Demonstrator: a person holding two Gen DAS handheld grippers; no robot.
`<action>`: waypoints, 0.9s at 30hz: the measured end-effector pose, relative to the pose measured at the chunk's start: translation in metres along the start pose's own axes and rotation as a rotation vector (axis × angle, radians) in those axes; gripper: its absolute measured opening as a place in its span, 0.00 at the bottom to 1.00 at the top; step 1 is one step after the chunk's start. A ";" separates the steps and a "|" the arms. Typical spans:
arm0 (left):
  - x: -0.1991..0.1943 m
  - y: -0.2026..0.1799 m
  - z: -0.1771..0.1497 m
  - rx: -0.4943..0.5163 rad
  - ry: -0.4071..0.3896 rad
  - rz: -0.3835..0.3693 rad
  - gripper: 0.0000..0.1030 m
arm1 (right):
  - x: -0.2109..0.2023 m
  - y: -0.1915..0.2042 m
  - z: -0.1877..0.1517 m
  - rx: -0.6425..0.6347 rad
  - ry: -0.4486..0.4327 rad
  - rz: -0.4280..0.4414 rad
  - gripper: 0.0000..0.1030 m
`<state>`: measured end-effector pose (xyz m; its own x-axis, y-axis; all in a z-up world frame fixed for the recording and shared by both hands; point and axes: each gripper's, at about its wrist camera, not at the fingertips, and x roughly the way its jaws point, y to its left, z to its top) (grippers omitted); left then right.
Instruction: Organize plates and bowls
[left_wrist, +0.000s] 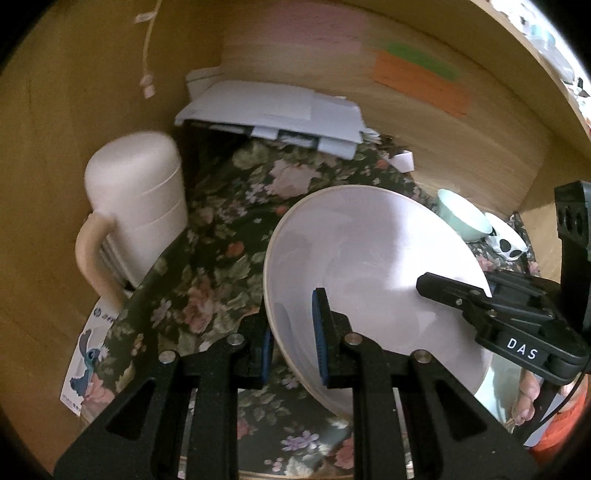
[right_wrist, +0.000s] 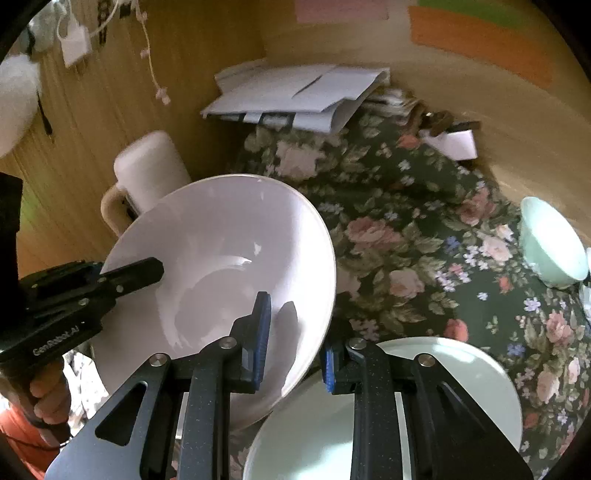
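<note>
Both grippers pinch the same big white bowl (left_wrist: 369, 273) by opposite rims, one finger inside, one outside: left gripper (left_wrist: 293, 343), right gripper (right_wrist: 293, 343). It's held tilted above the floral cloth (right_wrist: 406, 221). A pale plate (right_wrist: 461, 373) sits half hidden beneath (frame cuts it off). Farther back: mint bowl (right_wrist: 554, 243), blurry cream jug (left_wrist: 140, 199), papers (left_wrist: 273, 110).

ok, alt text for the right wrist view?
Both grippers clamp the rim of a large white bowl tilted above a floral tablecloth: the right gripper at the near rim, the left gripper from the left. A pale plate lies below the right gripper; a mint bowl sits far right.
</note>
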<state>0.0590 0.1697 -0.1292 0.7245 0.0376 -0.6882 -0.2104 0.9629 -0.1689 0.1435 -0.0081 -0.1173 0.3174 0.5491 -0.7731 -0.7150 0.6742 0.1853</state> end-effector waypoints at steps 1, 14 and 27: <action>0.001 0.004 -0.002 -0.006 0.003 0.000 0.18 | 0.004 0.002 -0.001 -0.002 0.011 0.002 0.21; 0.021 0.034 -0.025 -0.050 0.061 -0.003 0.18 | 0.042 0.011 -0.006 -0.033 0.133 -0.033 0.21; 0.025 0.034 -0.027 -0.031 0.054 -0.002 0.18 | 0.028 0.009 -0.005 -0.029 0.088 -0.047 0.48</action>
<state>0.0520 0.1963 -0.1717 0.6889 0.0207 -0.7245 -0.2301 0.9542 -0.1914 0.1429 0.0114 -0.1403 0.2957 0.4711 -0.8310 -0.7191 0.6824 0.1310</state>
